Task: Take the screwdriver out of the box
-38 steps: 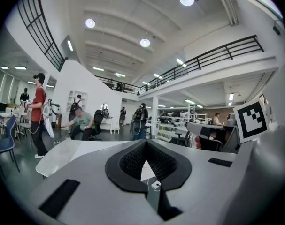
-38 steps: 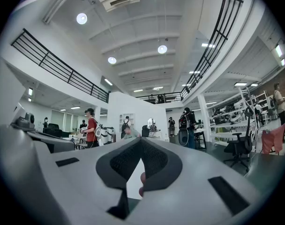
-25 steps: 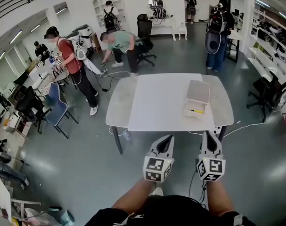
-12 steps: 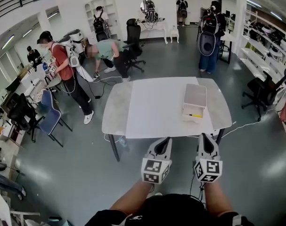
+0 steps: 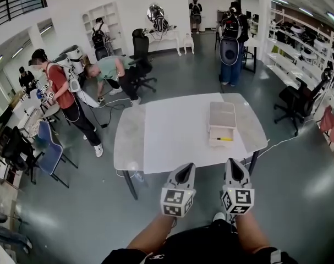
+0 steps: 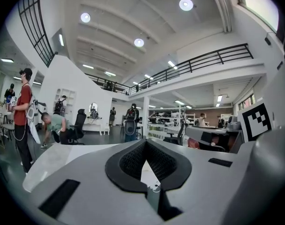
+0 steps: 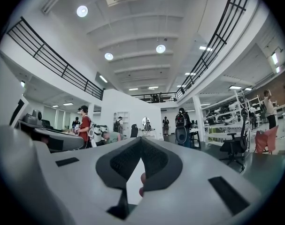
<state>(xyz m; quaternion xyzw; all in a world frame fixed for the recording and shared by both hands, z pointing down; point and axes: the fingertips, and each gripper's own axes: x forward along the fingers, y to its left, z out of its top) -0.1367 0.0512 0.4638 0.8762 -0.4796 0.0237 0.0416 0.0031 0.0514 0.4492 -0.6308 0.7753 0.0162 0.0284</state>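
- Both tools are up and pointing level. The left tool (image 5: 184,170) and right tool (image 5: 233,164) sit side by side just short of the near edge of the surface (image 5: 172,131).
- Each tool's own view shows the same thing: the tips are pressed together with nothing between them. Both are fully closed and empty.
- The box (image 5: 222,115) stands on the right half of the surface. Its near end is open, and that looks like a pulled-out drawer (image 5: 213,143).
- The screwdriver (image 5: 224,138), yellow, lies crosswise in that open part, low behind the front wall.
- It is ahead of the right tool and a touch to that tool's left, well apart from it, with the surface's edge between them. The left tool is farther off and over to the side.
- The step in hand, as I judge it, is the reach, and the right tool is the natural pick.
- To do it well, open the jaws before arriving, not over the drawer.
- Tip the tool downward so it comes in over the front wall instead of butting into it.
- Set the jaws across the handle and close firmly.
- Lift straight up, clear of the walls.
- The left tool could steady the box if it slides.
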